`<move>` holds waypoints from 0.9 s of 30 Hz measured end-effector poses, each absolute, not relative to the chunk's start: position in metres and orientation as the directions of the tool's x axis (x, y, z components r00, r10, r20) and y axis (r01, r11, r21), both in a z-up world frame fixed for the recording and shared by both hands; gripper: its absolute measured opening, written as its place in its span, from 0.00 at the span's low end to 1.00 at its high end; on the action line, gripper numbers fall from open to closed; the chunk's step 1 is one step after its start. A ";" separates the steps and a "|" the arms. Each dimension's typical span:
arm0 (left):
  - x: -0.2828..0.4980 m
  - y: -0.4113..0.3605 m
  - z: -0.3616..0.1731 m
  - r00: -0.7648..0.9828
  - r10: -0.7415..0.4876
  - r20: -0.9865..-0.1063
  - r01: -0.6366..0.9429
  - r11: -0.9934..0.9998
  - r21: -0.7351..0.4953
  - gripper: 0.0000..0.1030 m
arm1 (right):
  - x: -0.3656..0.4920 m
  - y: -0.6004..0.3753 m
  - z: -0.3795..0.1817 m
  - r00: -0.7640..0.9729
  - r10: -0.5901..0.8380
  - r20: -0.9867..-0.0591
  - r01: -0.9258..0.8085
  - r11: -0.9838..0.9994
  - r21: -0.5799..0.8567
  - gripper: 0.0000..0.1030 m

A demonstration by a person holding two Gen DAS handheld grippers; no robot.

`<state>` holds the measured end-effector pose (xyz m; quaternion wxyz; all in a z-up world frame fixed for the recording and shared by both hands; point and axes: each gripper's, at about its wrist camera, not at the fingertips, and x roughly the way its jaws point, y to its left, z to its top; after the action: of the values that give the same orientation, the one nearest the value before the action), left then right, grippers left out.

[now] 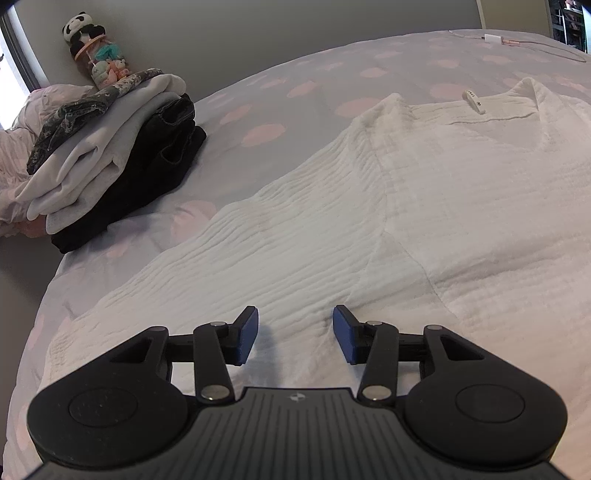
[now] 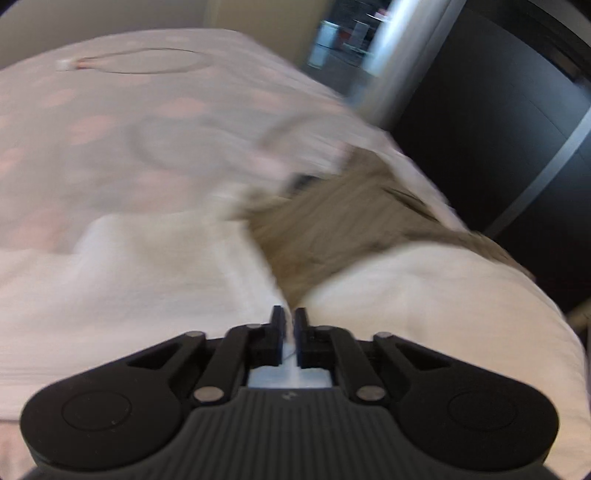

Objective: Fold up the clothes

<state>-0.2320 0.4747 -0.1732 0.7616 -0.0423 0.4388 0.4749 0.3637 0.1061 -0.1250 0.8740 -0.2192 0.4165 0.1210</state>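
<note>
A white shirt (image 1: 424, 192) is lying spread flat on the bed (image 1: 258, 96), collar end away from the left wrist camera, a small label (image 1: 474, 100) showing at the neckline; the near sleeve is stretching out toward the lower left over the dotted bedcover. The left gripper (image 1: 294, 334) is hovering low over that sleeve with its jaws standing wide apart; the blue pads (image 1: 246, 338) are holding nothing, and whether they are touching the cloth I cannot tell. A pile of folded clothes (image 1: 110, 162) is sitting well apart at the far left of the bed, grey on top of black, with a patterned piece draped over it; a panda toy (image 1: 79, 29) is standing on a jar of small figures just behind the pile, against the wall. A thin cable (image 1: 535, 46) is lying near the far edge of the bed.

The right wrist view is blurred; the right gripper (image 2: 290, 325) is showing its jaws drawn nearly together with a fold of the white shirt (image 2: 147, 280) pinched between them. A brownish cloth (image 2: 332, 236) is lying just beyond the jaws, partly under the white fabric; what it is I cannot tell. The cable (image 2: 147, 62) is looping on the bedcover (image 2: 92, 147) far behind.
</note>
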 end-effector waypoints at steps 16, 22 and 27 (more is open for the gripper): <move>-0.268 0.454 -0.134 0.247 0.567 -0.786 -0.800 0.577 0.166 0.52 | 0.279 0.090 -0.085 0.456 0.231 -0.859 -0.538 0.841 -0.059 0.26; -0.304 0.434 -0.124 0.237 0.439 -0.867 -0.826 0.561 0.059 0.52 | 0.187 0.084 -0.093 0.203 0.355 -0.912 -0.640 0.753 0.151 0.37; -0.324 0.415 -0.119 0.247 0.331 -0.911 -0.806 0.592 -0.004 0.53 | 0.115 0.073 -0.100 0.061 0.395 -0.917 -0.695 0.676 0.245 0.41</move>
<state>-0.3235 0.4150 -0.1191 0.7502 -0.2463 0.4828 0.3789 0.1154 0.0732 -0.0996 0.7162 -0.1317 0.5700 0.3806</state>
